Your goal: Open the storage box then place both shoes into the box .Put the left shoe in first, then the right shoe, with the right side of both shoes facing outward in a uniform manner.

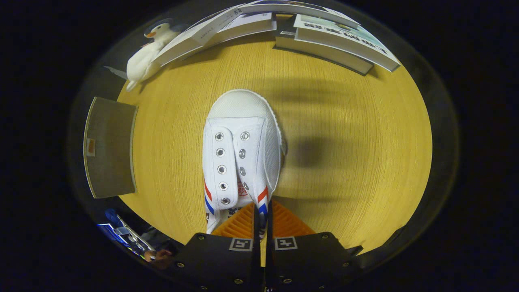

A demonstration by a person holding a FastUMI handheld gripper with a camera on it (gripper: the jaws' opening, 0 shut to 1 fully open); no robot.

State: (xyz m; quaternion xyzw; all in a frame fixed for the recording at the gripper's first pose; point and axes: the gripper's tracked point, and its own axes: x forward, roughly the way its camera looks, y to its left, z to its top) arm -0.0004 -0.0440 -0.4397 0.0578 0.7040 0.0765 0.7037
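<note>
A white canvas shoe (241, 150) with metal eyelets and red and blue stripes hangs just ahead of my fingers, toe pointing away, above the yellow wooden table (344, 162). My gripper (262, 221) is shut on the shoe's right side wall near the collar, the fabric pinched between the two fingers. The shoe casts a shadow on the table to its right. A grey flat panel (109, 148), perhaps part of the storage box, lies off the table's left edge.
Books (336, 38) are stacked at the table's far edge, with more books (219, 28) beside them. A white penguin toy (148, 52) lies at the far left. A person's hand (162, 256) shows low on the left near a screen.
</note>
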